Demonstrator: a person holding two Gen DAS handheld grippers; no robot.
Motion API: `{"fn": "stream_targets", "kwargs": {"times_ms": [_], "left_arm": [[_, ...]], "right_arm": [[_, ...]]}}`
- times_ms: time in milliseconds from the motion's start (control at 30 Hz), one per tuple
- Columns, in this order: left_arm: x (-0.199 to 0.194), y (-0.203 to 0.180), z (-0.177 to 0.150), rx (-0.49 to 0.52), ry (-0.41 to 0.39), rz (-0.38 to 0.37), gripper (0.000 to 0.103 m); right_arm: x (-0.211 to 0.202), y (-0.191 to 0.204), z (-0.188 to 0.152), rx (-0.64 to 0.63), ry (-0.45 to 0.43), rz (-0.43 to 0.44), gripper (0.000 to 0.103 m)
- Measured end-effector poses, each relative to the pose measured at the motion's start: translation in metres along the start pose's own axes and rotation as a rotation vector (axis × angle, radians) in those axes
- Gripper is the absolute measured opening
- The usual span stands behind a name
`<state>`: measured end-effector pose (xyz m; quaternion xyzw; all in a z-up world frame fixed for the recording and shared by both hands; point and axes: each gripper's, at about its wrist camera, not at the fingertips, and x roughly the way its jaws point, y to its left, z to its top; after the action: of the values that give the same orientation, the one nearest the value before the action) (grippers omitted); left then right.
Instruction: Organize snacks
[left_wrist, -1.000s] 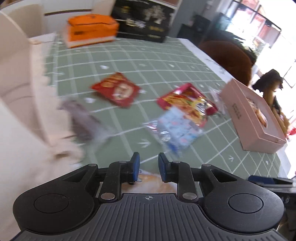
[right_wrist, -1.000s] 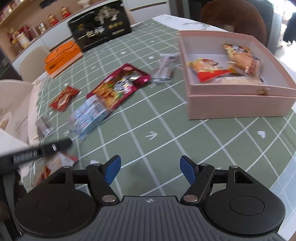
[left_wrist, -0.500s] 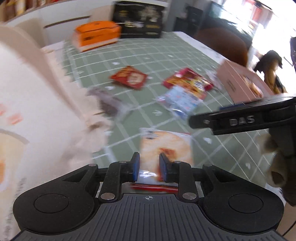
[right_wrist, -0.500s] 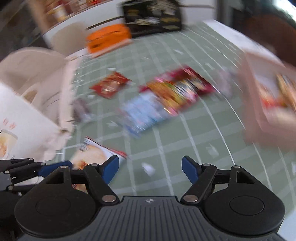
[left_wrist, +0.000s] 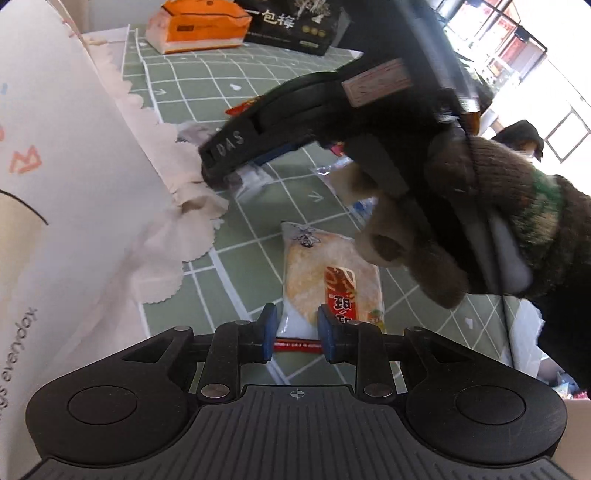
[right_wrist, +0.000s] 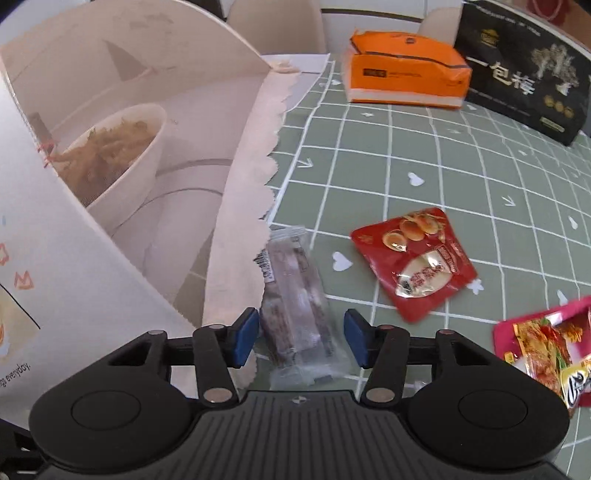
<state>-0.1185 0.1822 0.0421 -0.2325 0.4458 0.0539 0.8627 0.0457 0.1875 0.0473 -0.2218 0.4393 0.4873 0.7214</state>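
My left gripper (left_wrist: 293, 338) is open by a narrow gap, its blue pads either side of the near end of a rice-cracker packet (left_wrist: 328, 280) lying on the green checked tablecloth (left_wrist: 240, 266). My right gripper (right_wrist: 301, 338) is open, straddling a clear packet with a dark snack (right_wrist: 295, 295) beside the paper bag. The left wrist view shows the right gripper (left_wrist: 295, 122) and the gloved hand (left_wrist: 480, 221) holding it. A red packet (right_wrist: 413, 262) and a red-yellow packet (right_wrist: 546, 347) lie to the right.
A large white paper bag (right_wrist: 122, 184) with a scalloped edge lies open at the left, a bowl picture inside. An orange box (right_wrist: 406, 74) and a black box (right_wrist: 524, 70) stand at the table's far side.
The right gripper swung left and down, from facing the pink box to straddling the clear packet by the bag. The left gripper drew back; the rice-cracker packet now lies between its pads.
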Motion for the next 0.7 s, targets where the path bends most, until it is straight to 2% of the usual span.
{"fn": "stream_targets", "kwargs": {"times_ms": [133,233,300,433,500,533,567,700], "left_arm": [[0.003,-0.004,0.001,-0.015,-0.003,-0.002,0.028],[0.005,-0.011,0.002,-0.010,-0.014,-0.008,0.028],[0.007,-0.016,0.004,-0.001,-0.041,-0.001,0.028],[0.021,-0.030,0.010,0.002,-0.061,0.040,0.028],[0.029,-0.041,0.011,0.045,-0.061,0.062,0.030],[0.033,-0.051,0.012,0.082,-0.061,0.067,0.031],[0.035,-0.057,0.012,0.116,-0.060,0.067,0.031],[0.048,-0.094,0.013,0.244,-0.044,0.056,0.032]], "right_arm": [[-0.013,-0.005,-0.015,0.004,0.043,-0.038,0.039],[-0.038,-0.028,-0.043,0.100,0.046,-0.076,0.038],[-0.065,-0.044,-0.070,0.184,0.030,-0.081,0.037],[-0.113,-0.071,-0.136,0.319,-0.002,-0.162,0.037],[-0.131,-0.090,-0.171,0.426,-0.004,-0.176,0.037],[-0.137,-0.097,-0.185,0.463,-0.007,-0.192,0.033],[-0.145,-0.105,-0.202,0.499,-0.007,-0.216,0.024],[-0.166,-0.122,-0.245,0.550,-0.024,-0.302,0.025]]}}
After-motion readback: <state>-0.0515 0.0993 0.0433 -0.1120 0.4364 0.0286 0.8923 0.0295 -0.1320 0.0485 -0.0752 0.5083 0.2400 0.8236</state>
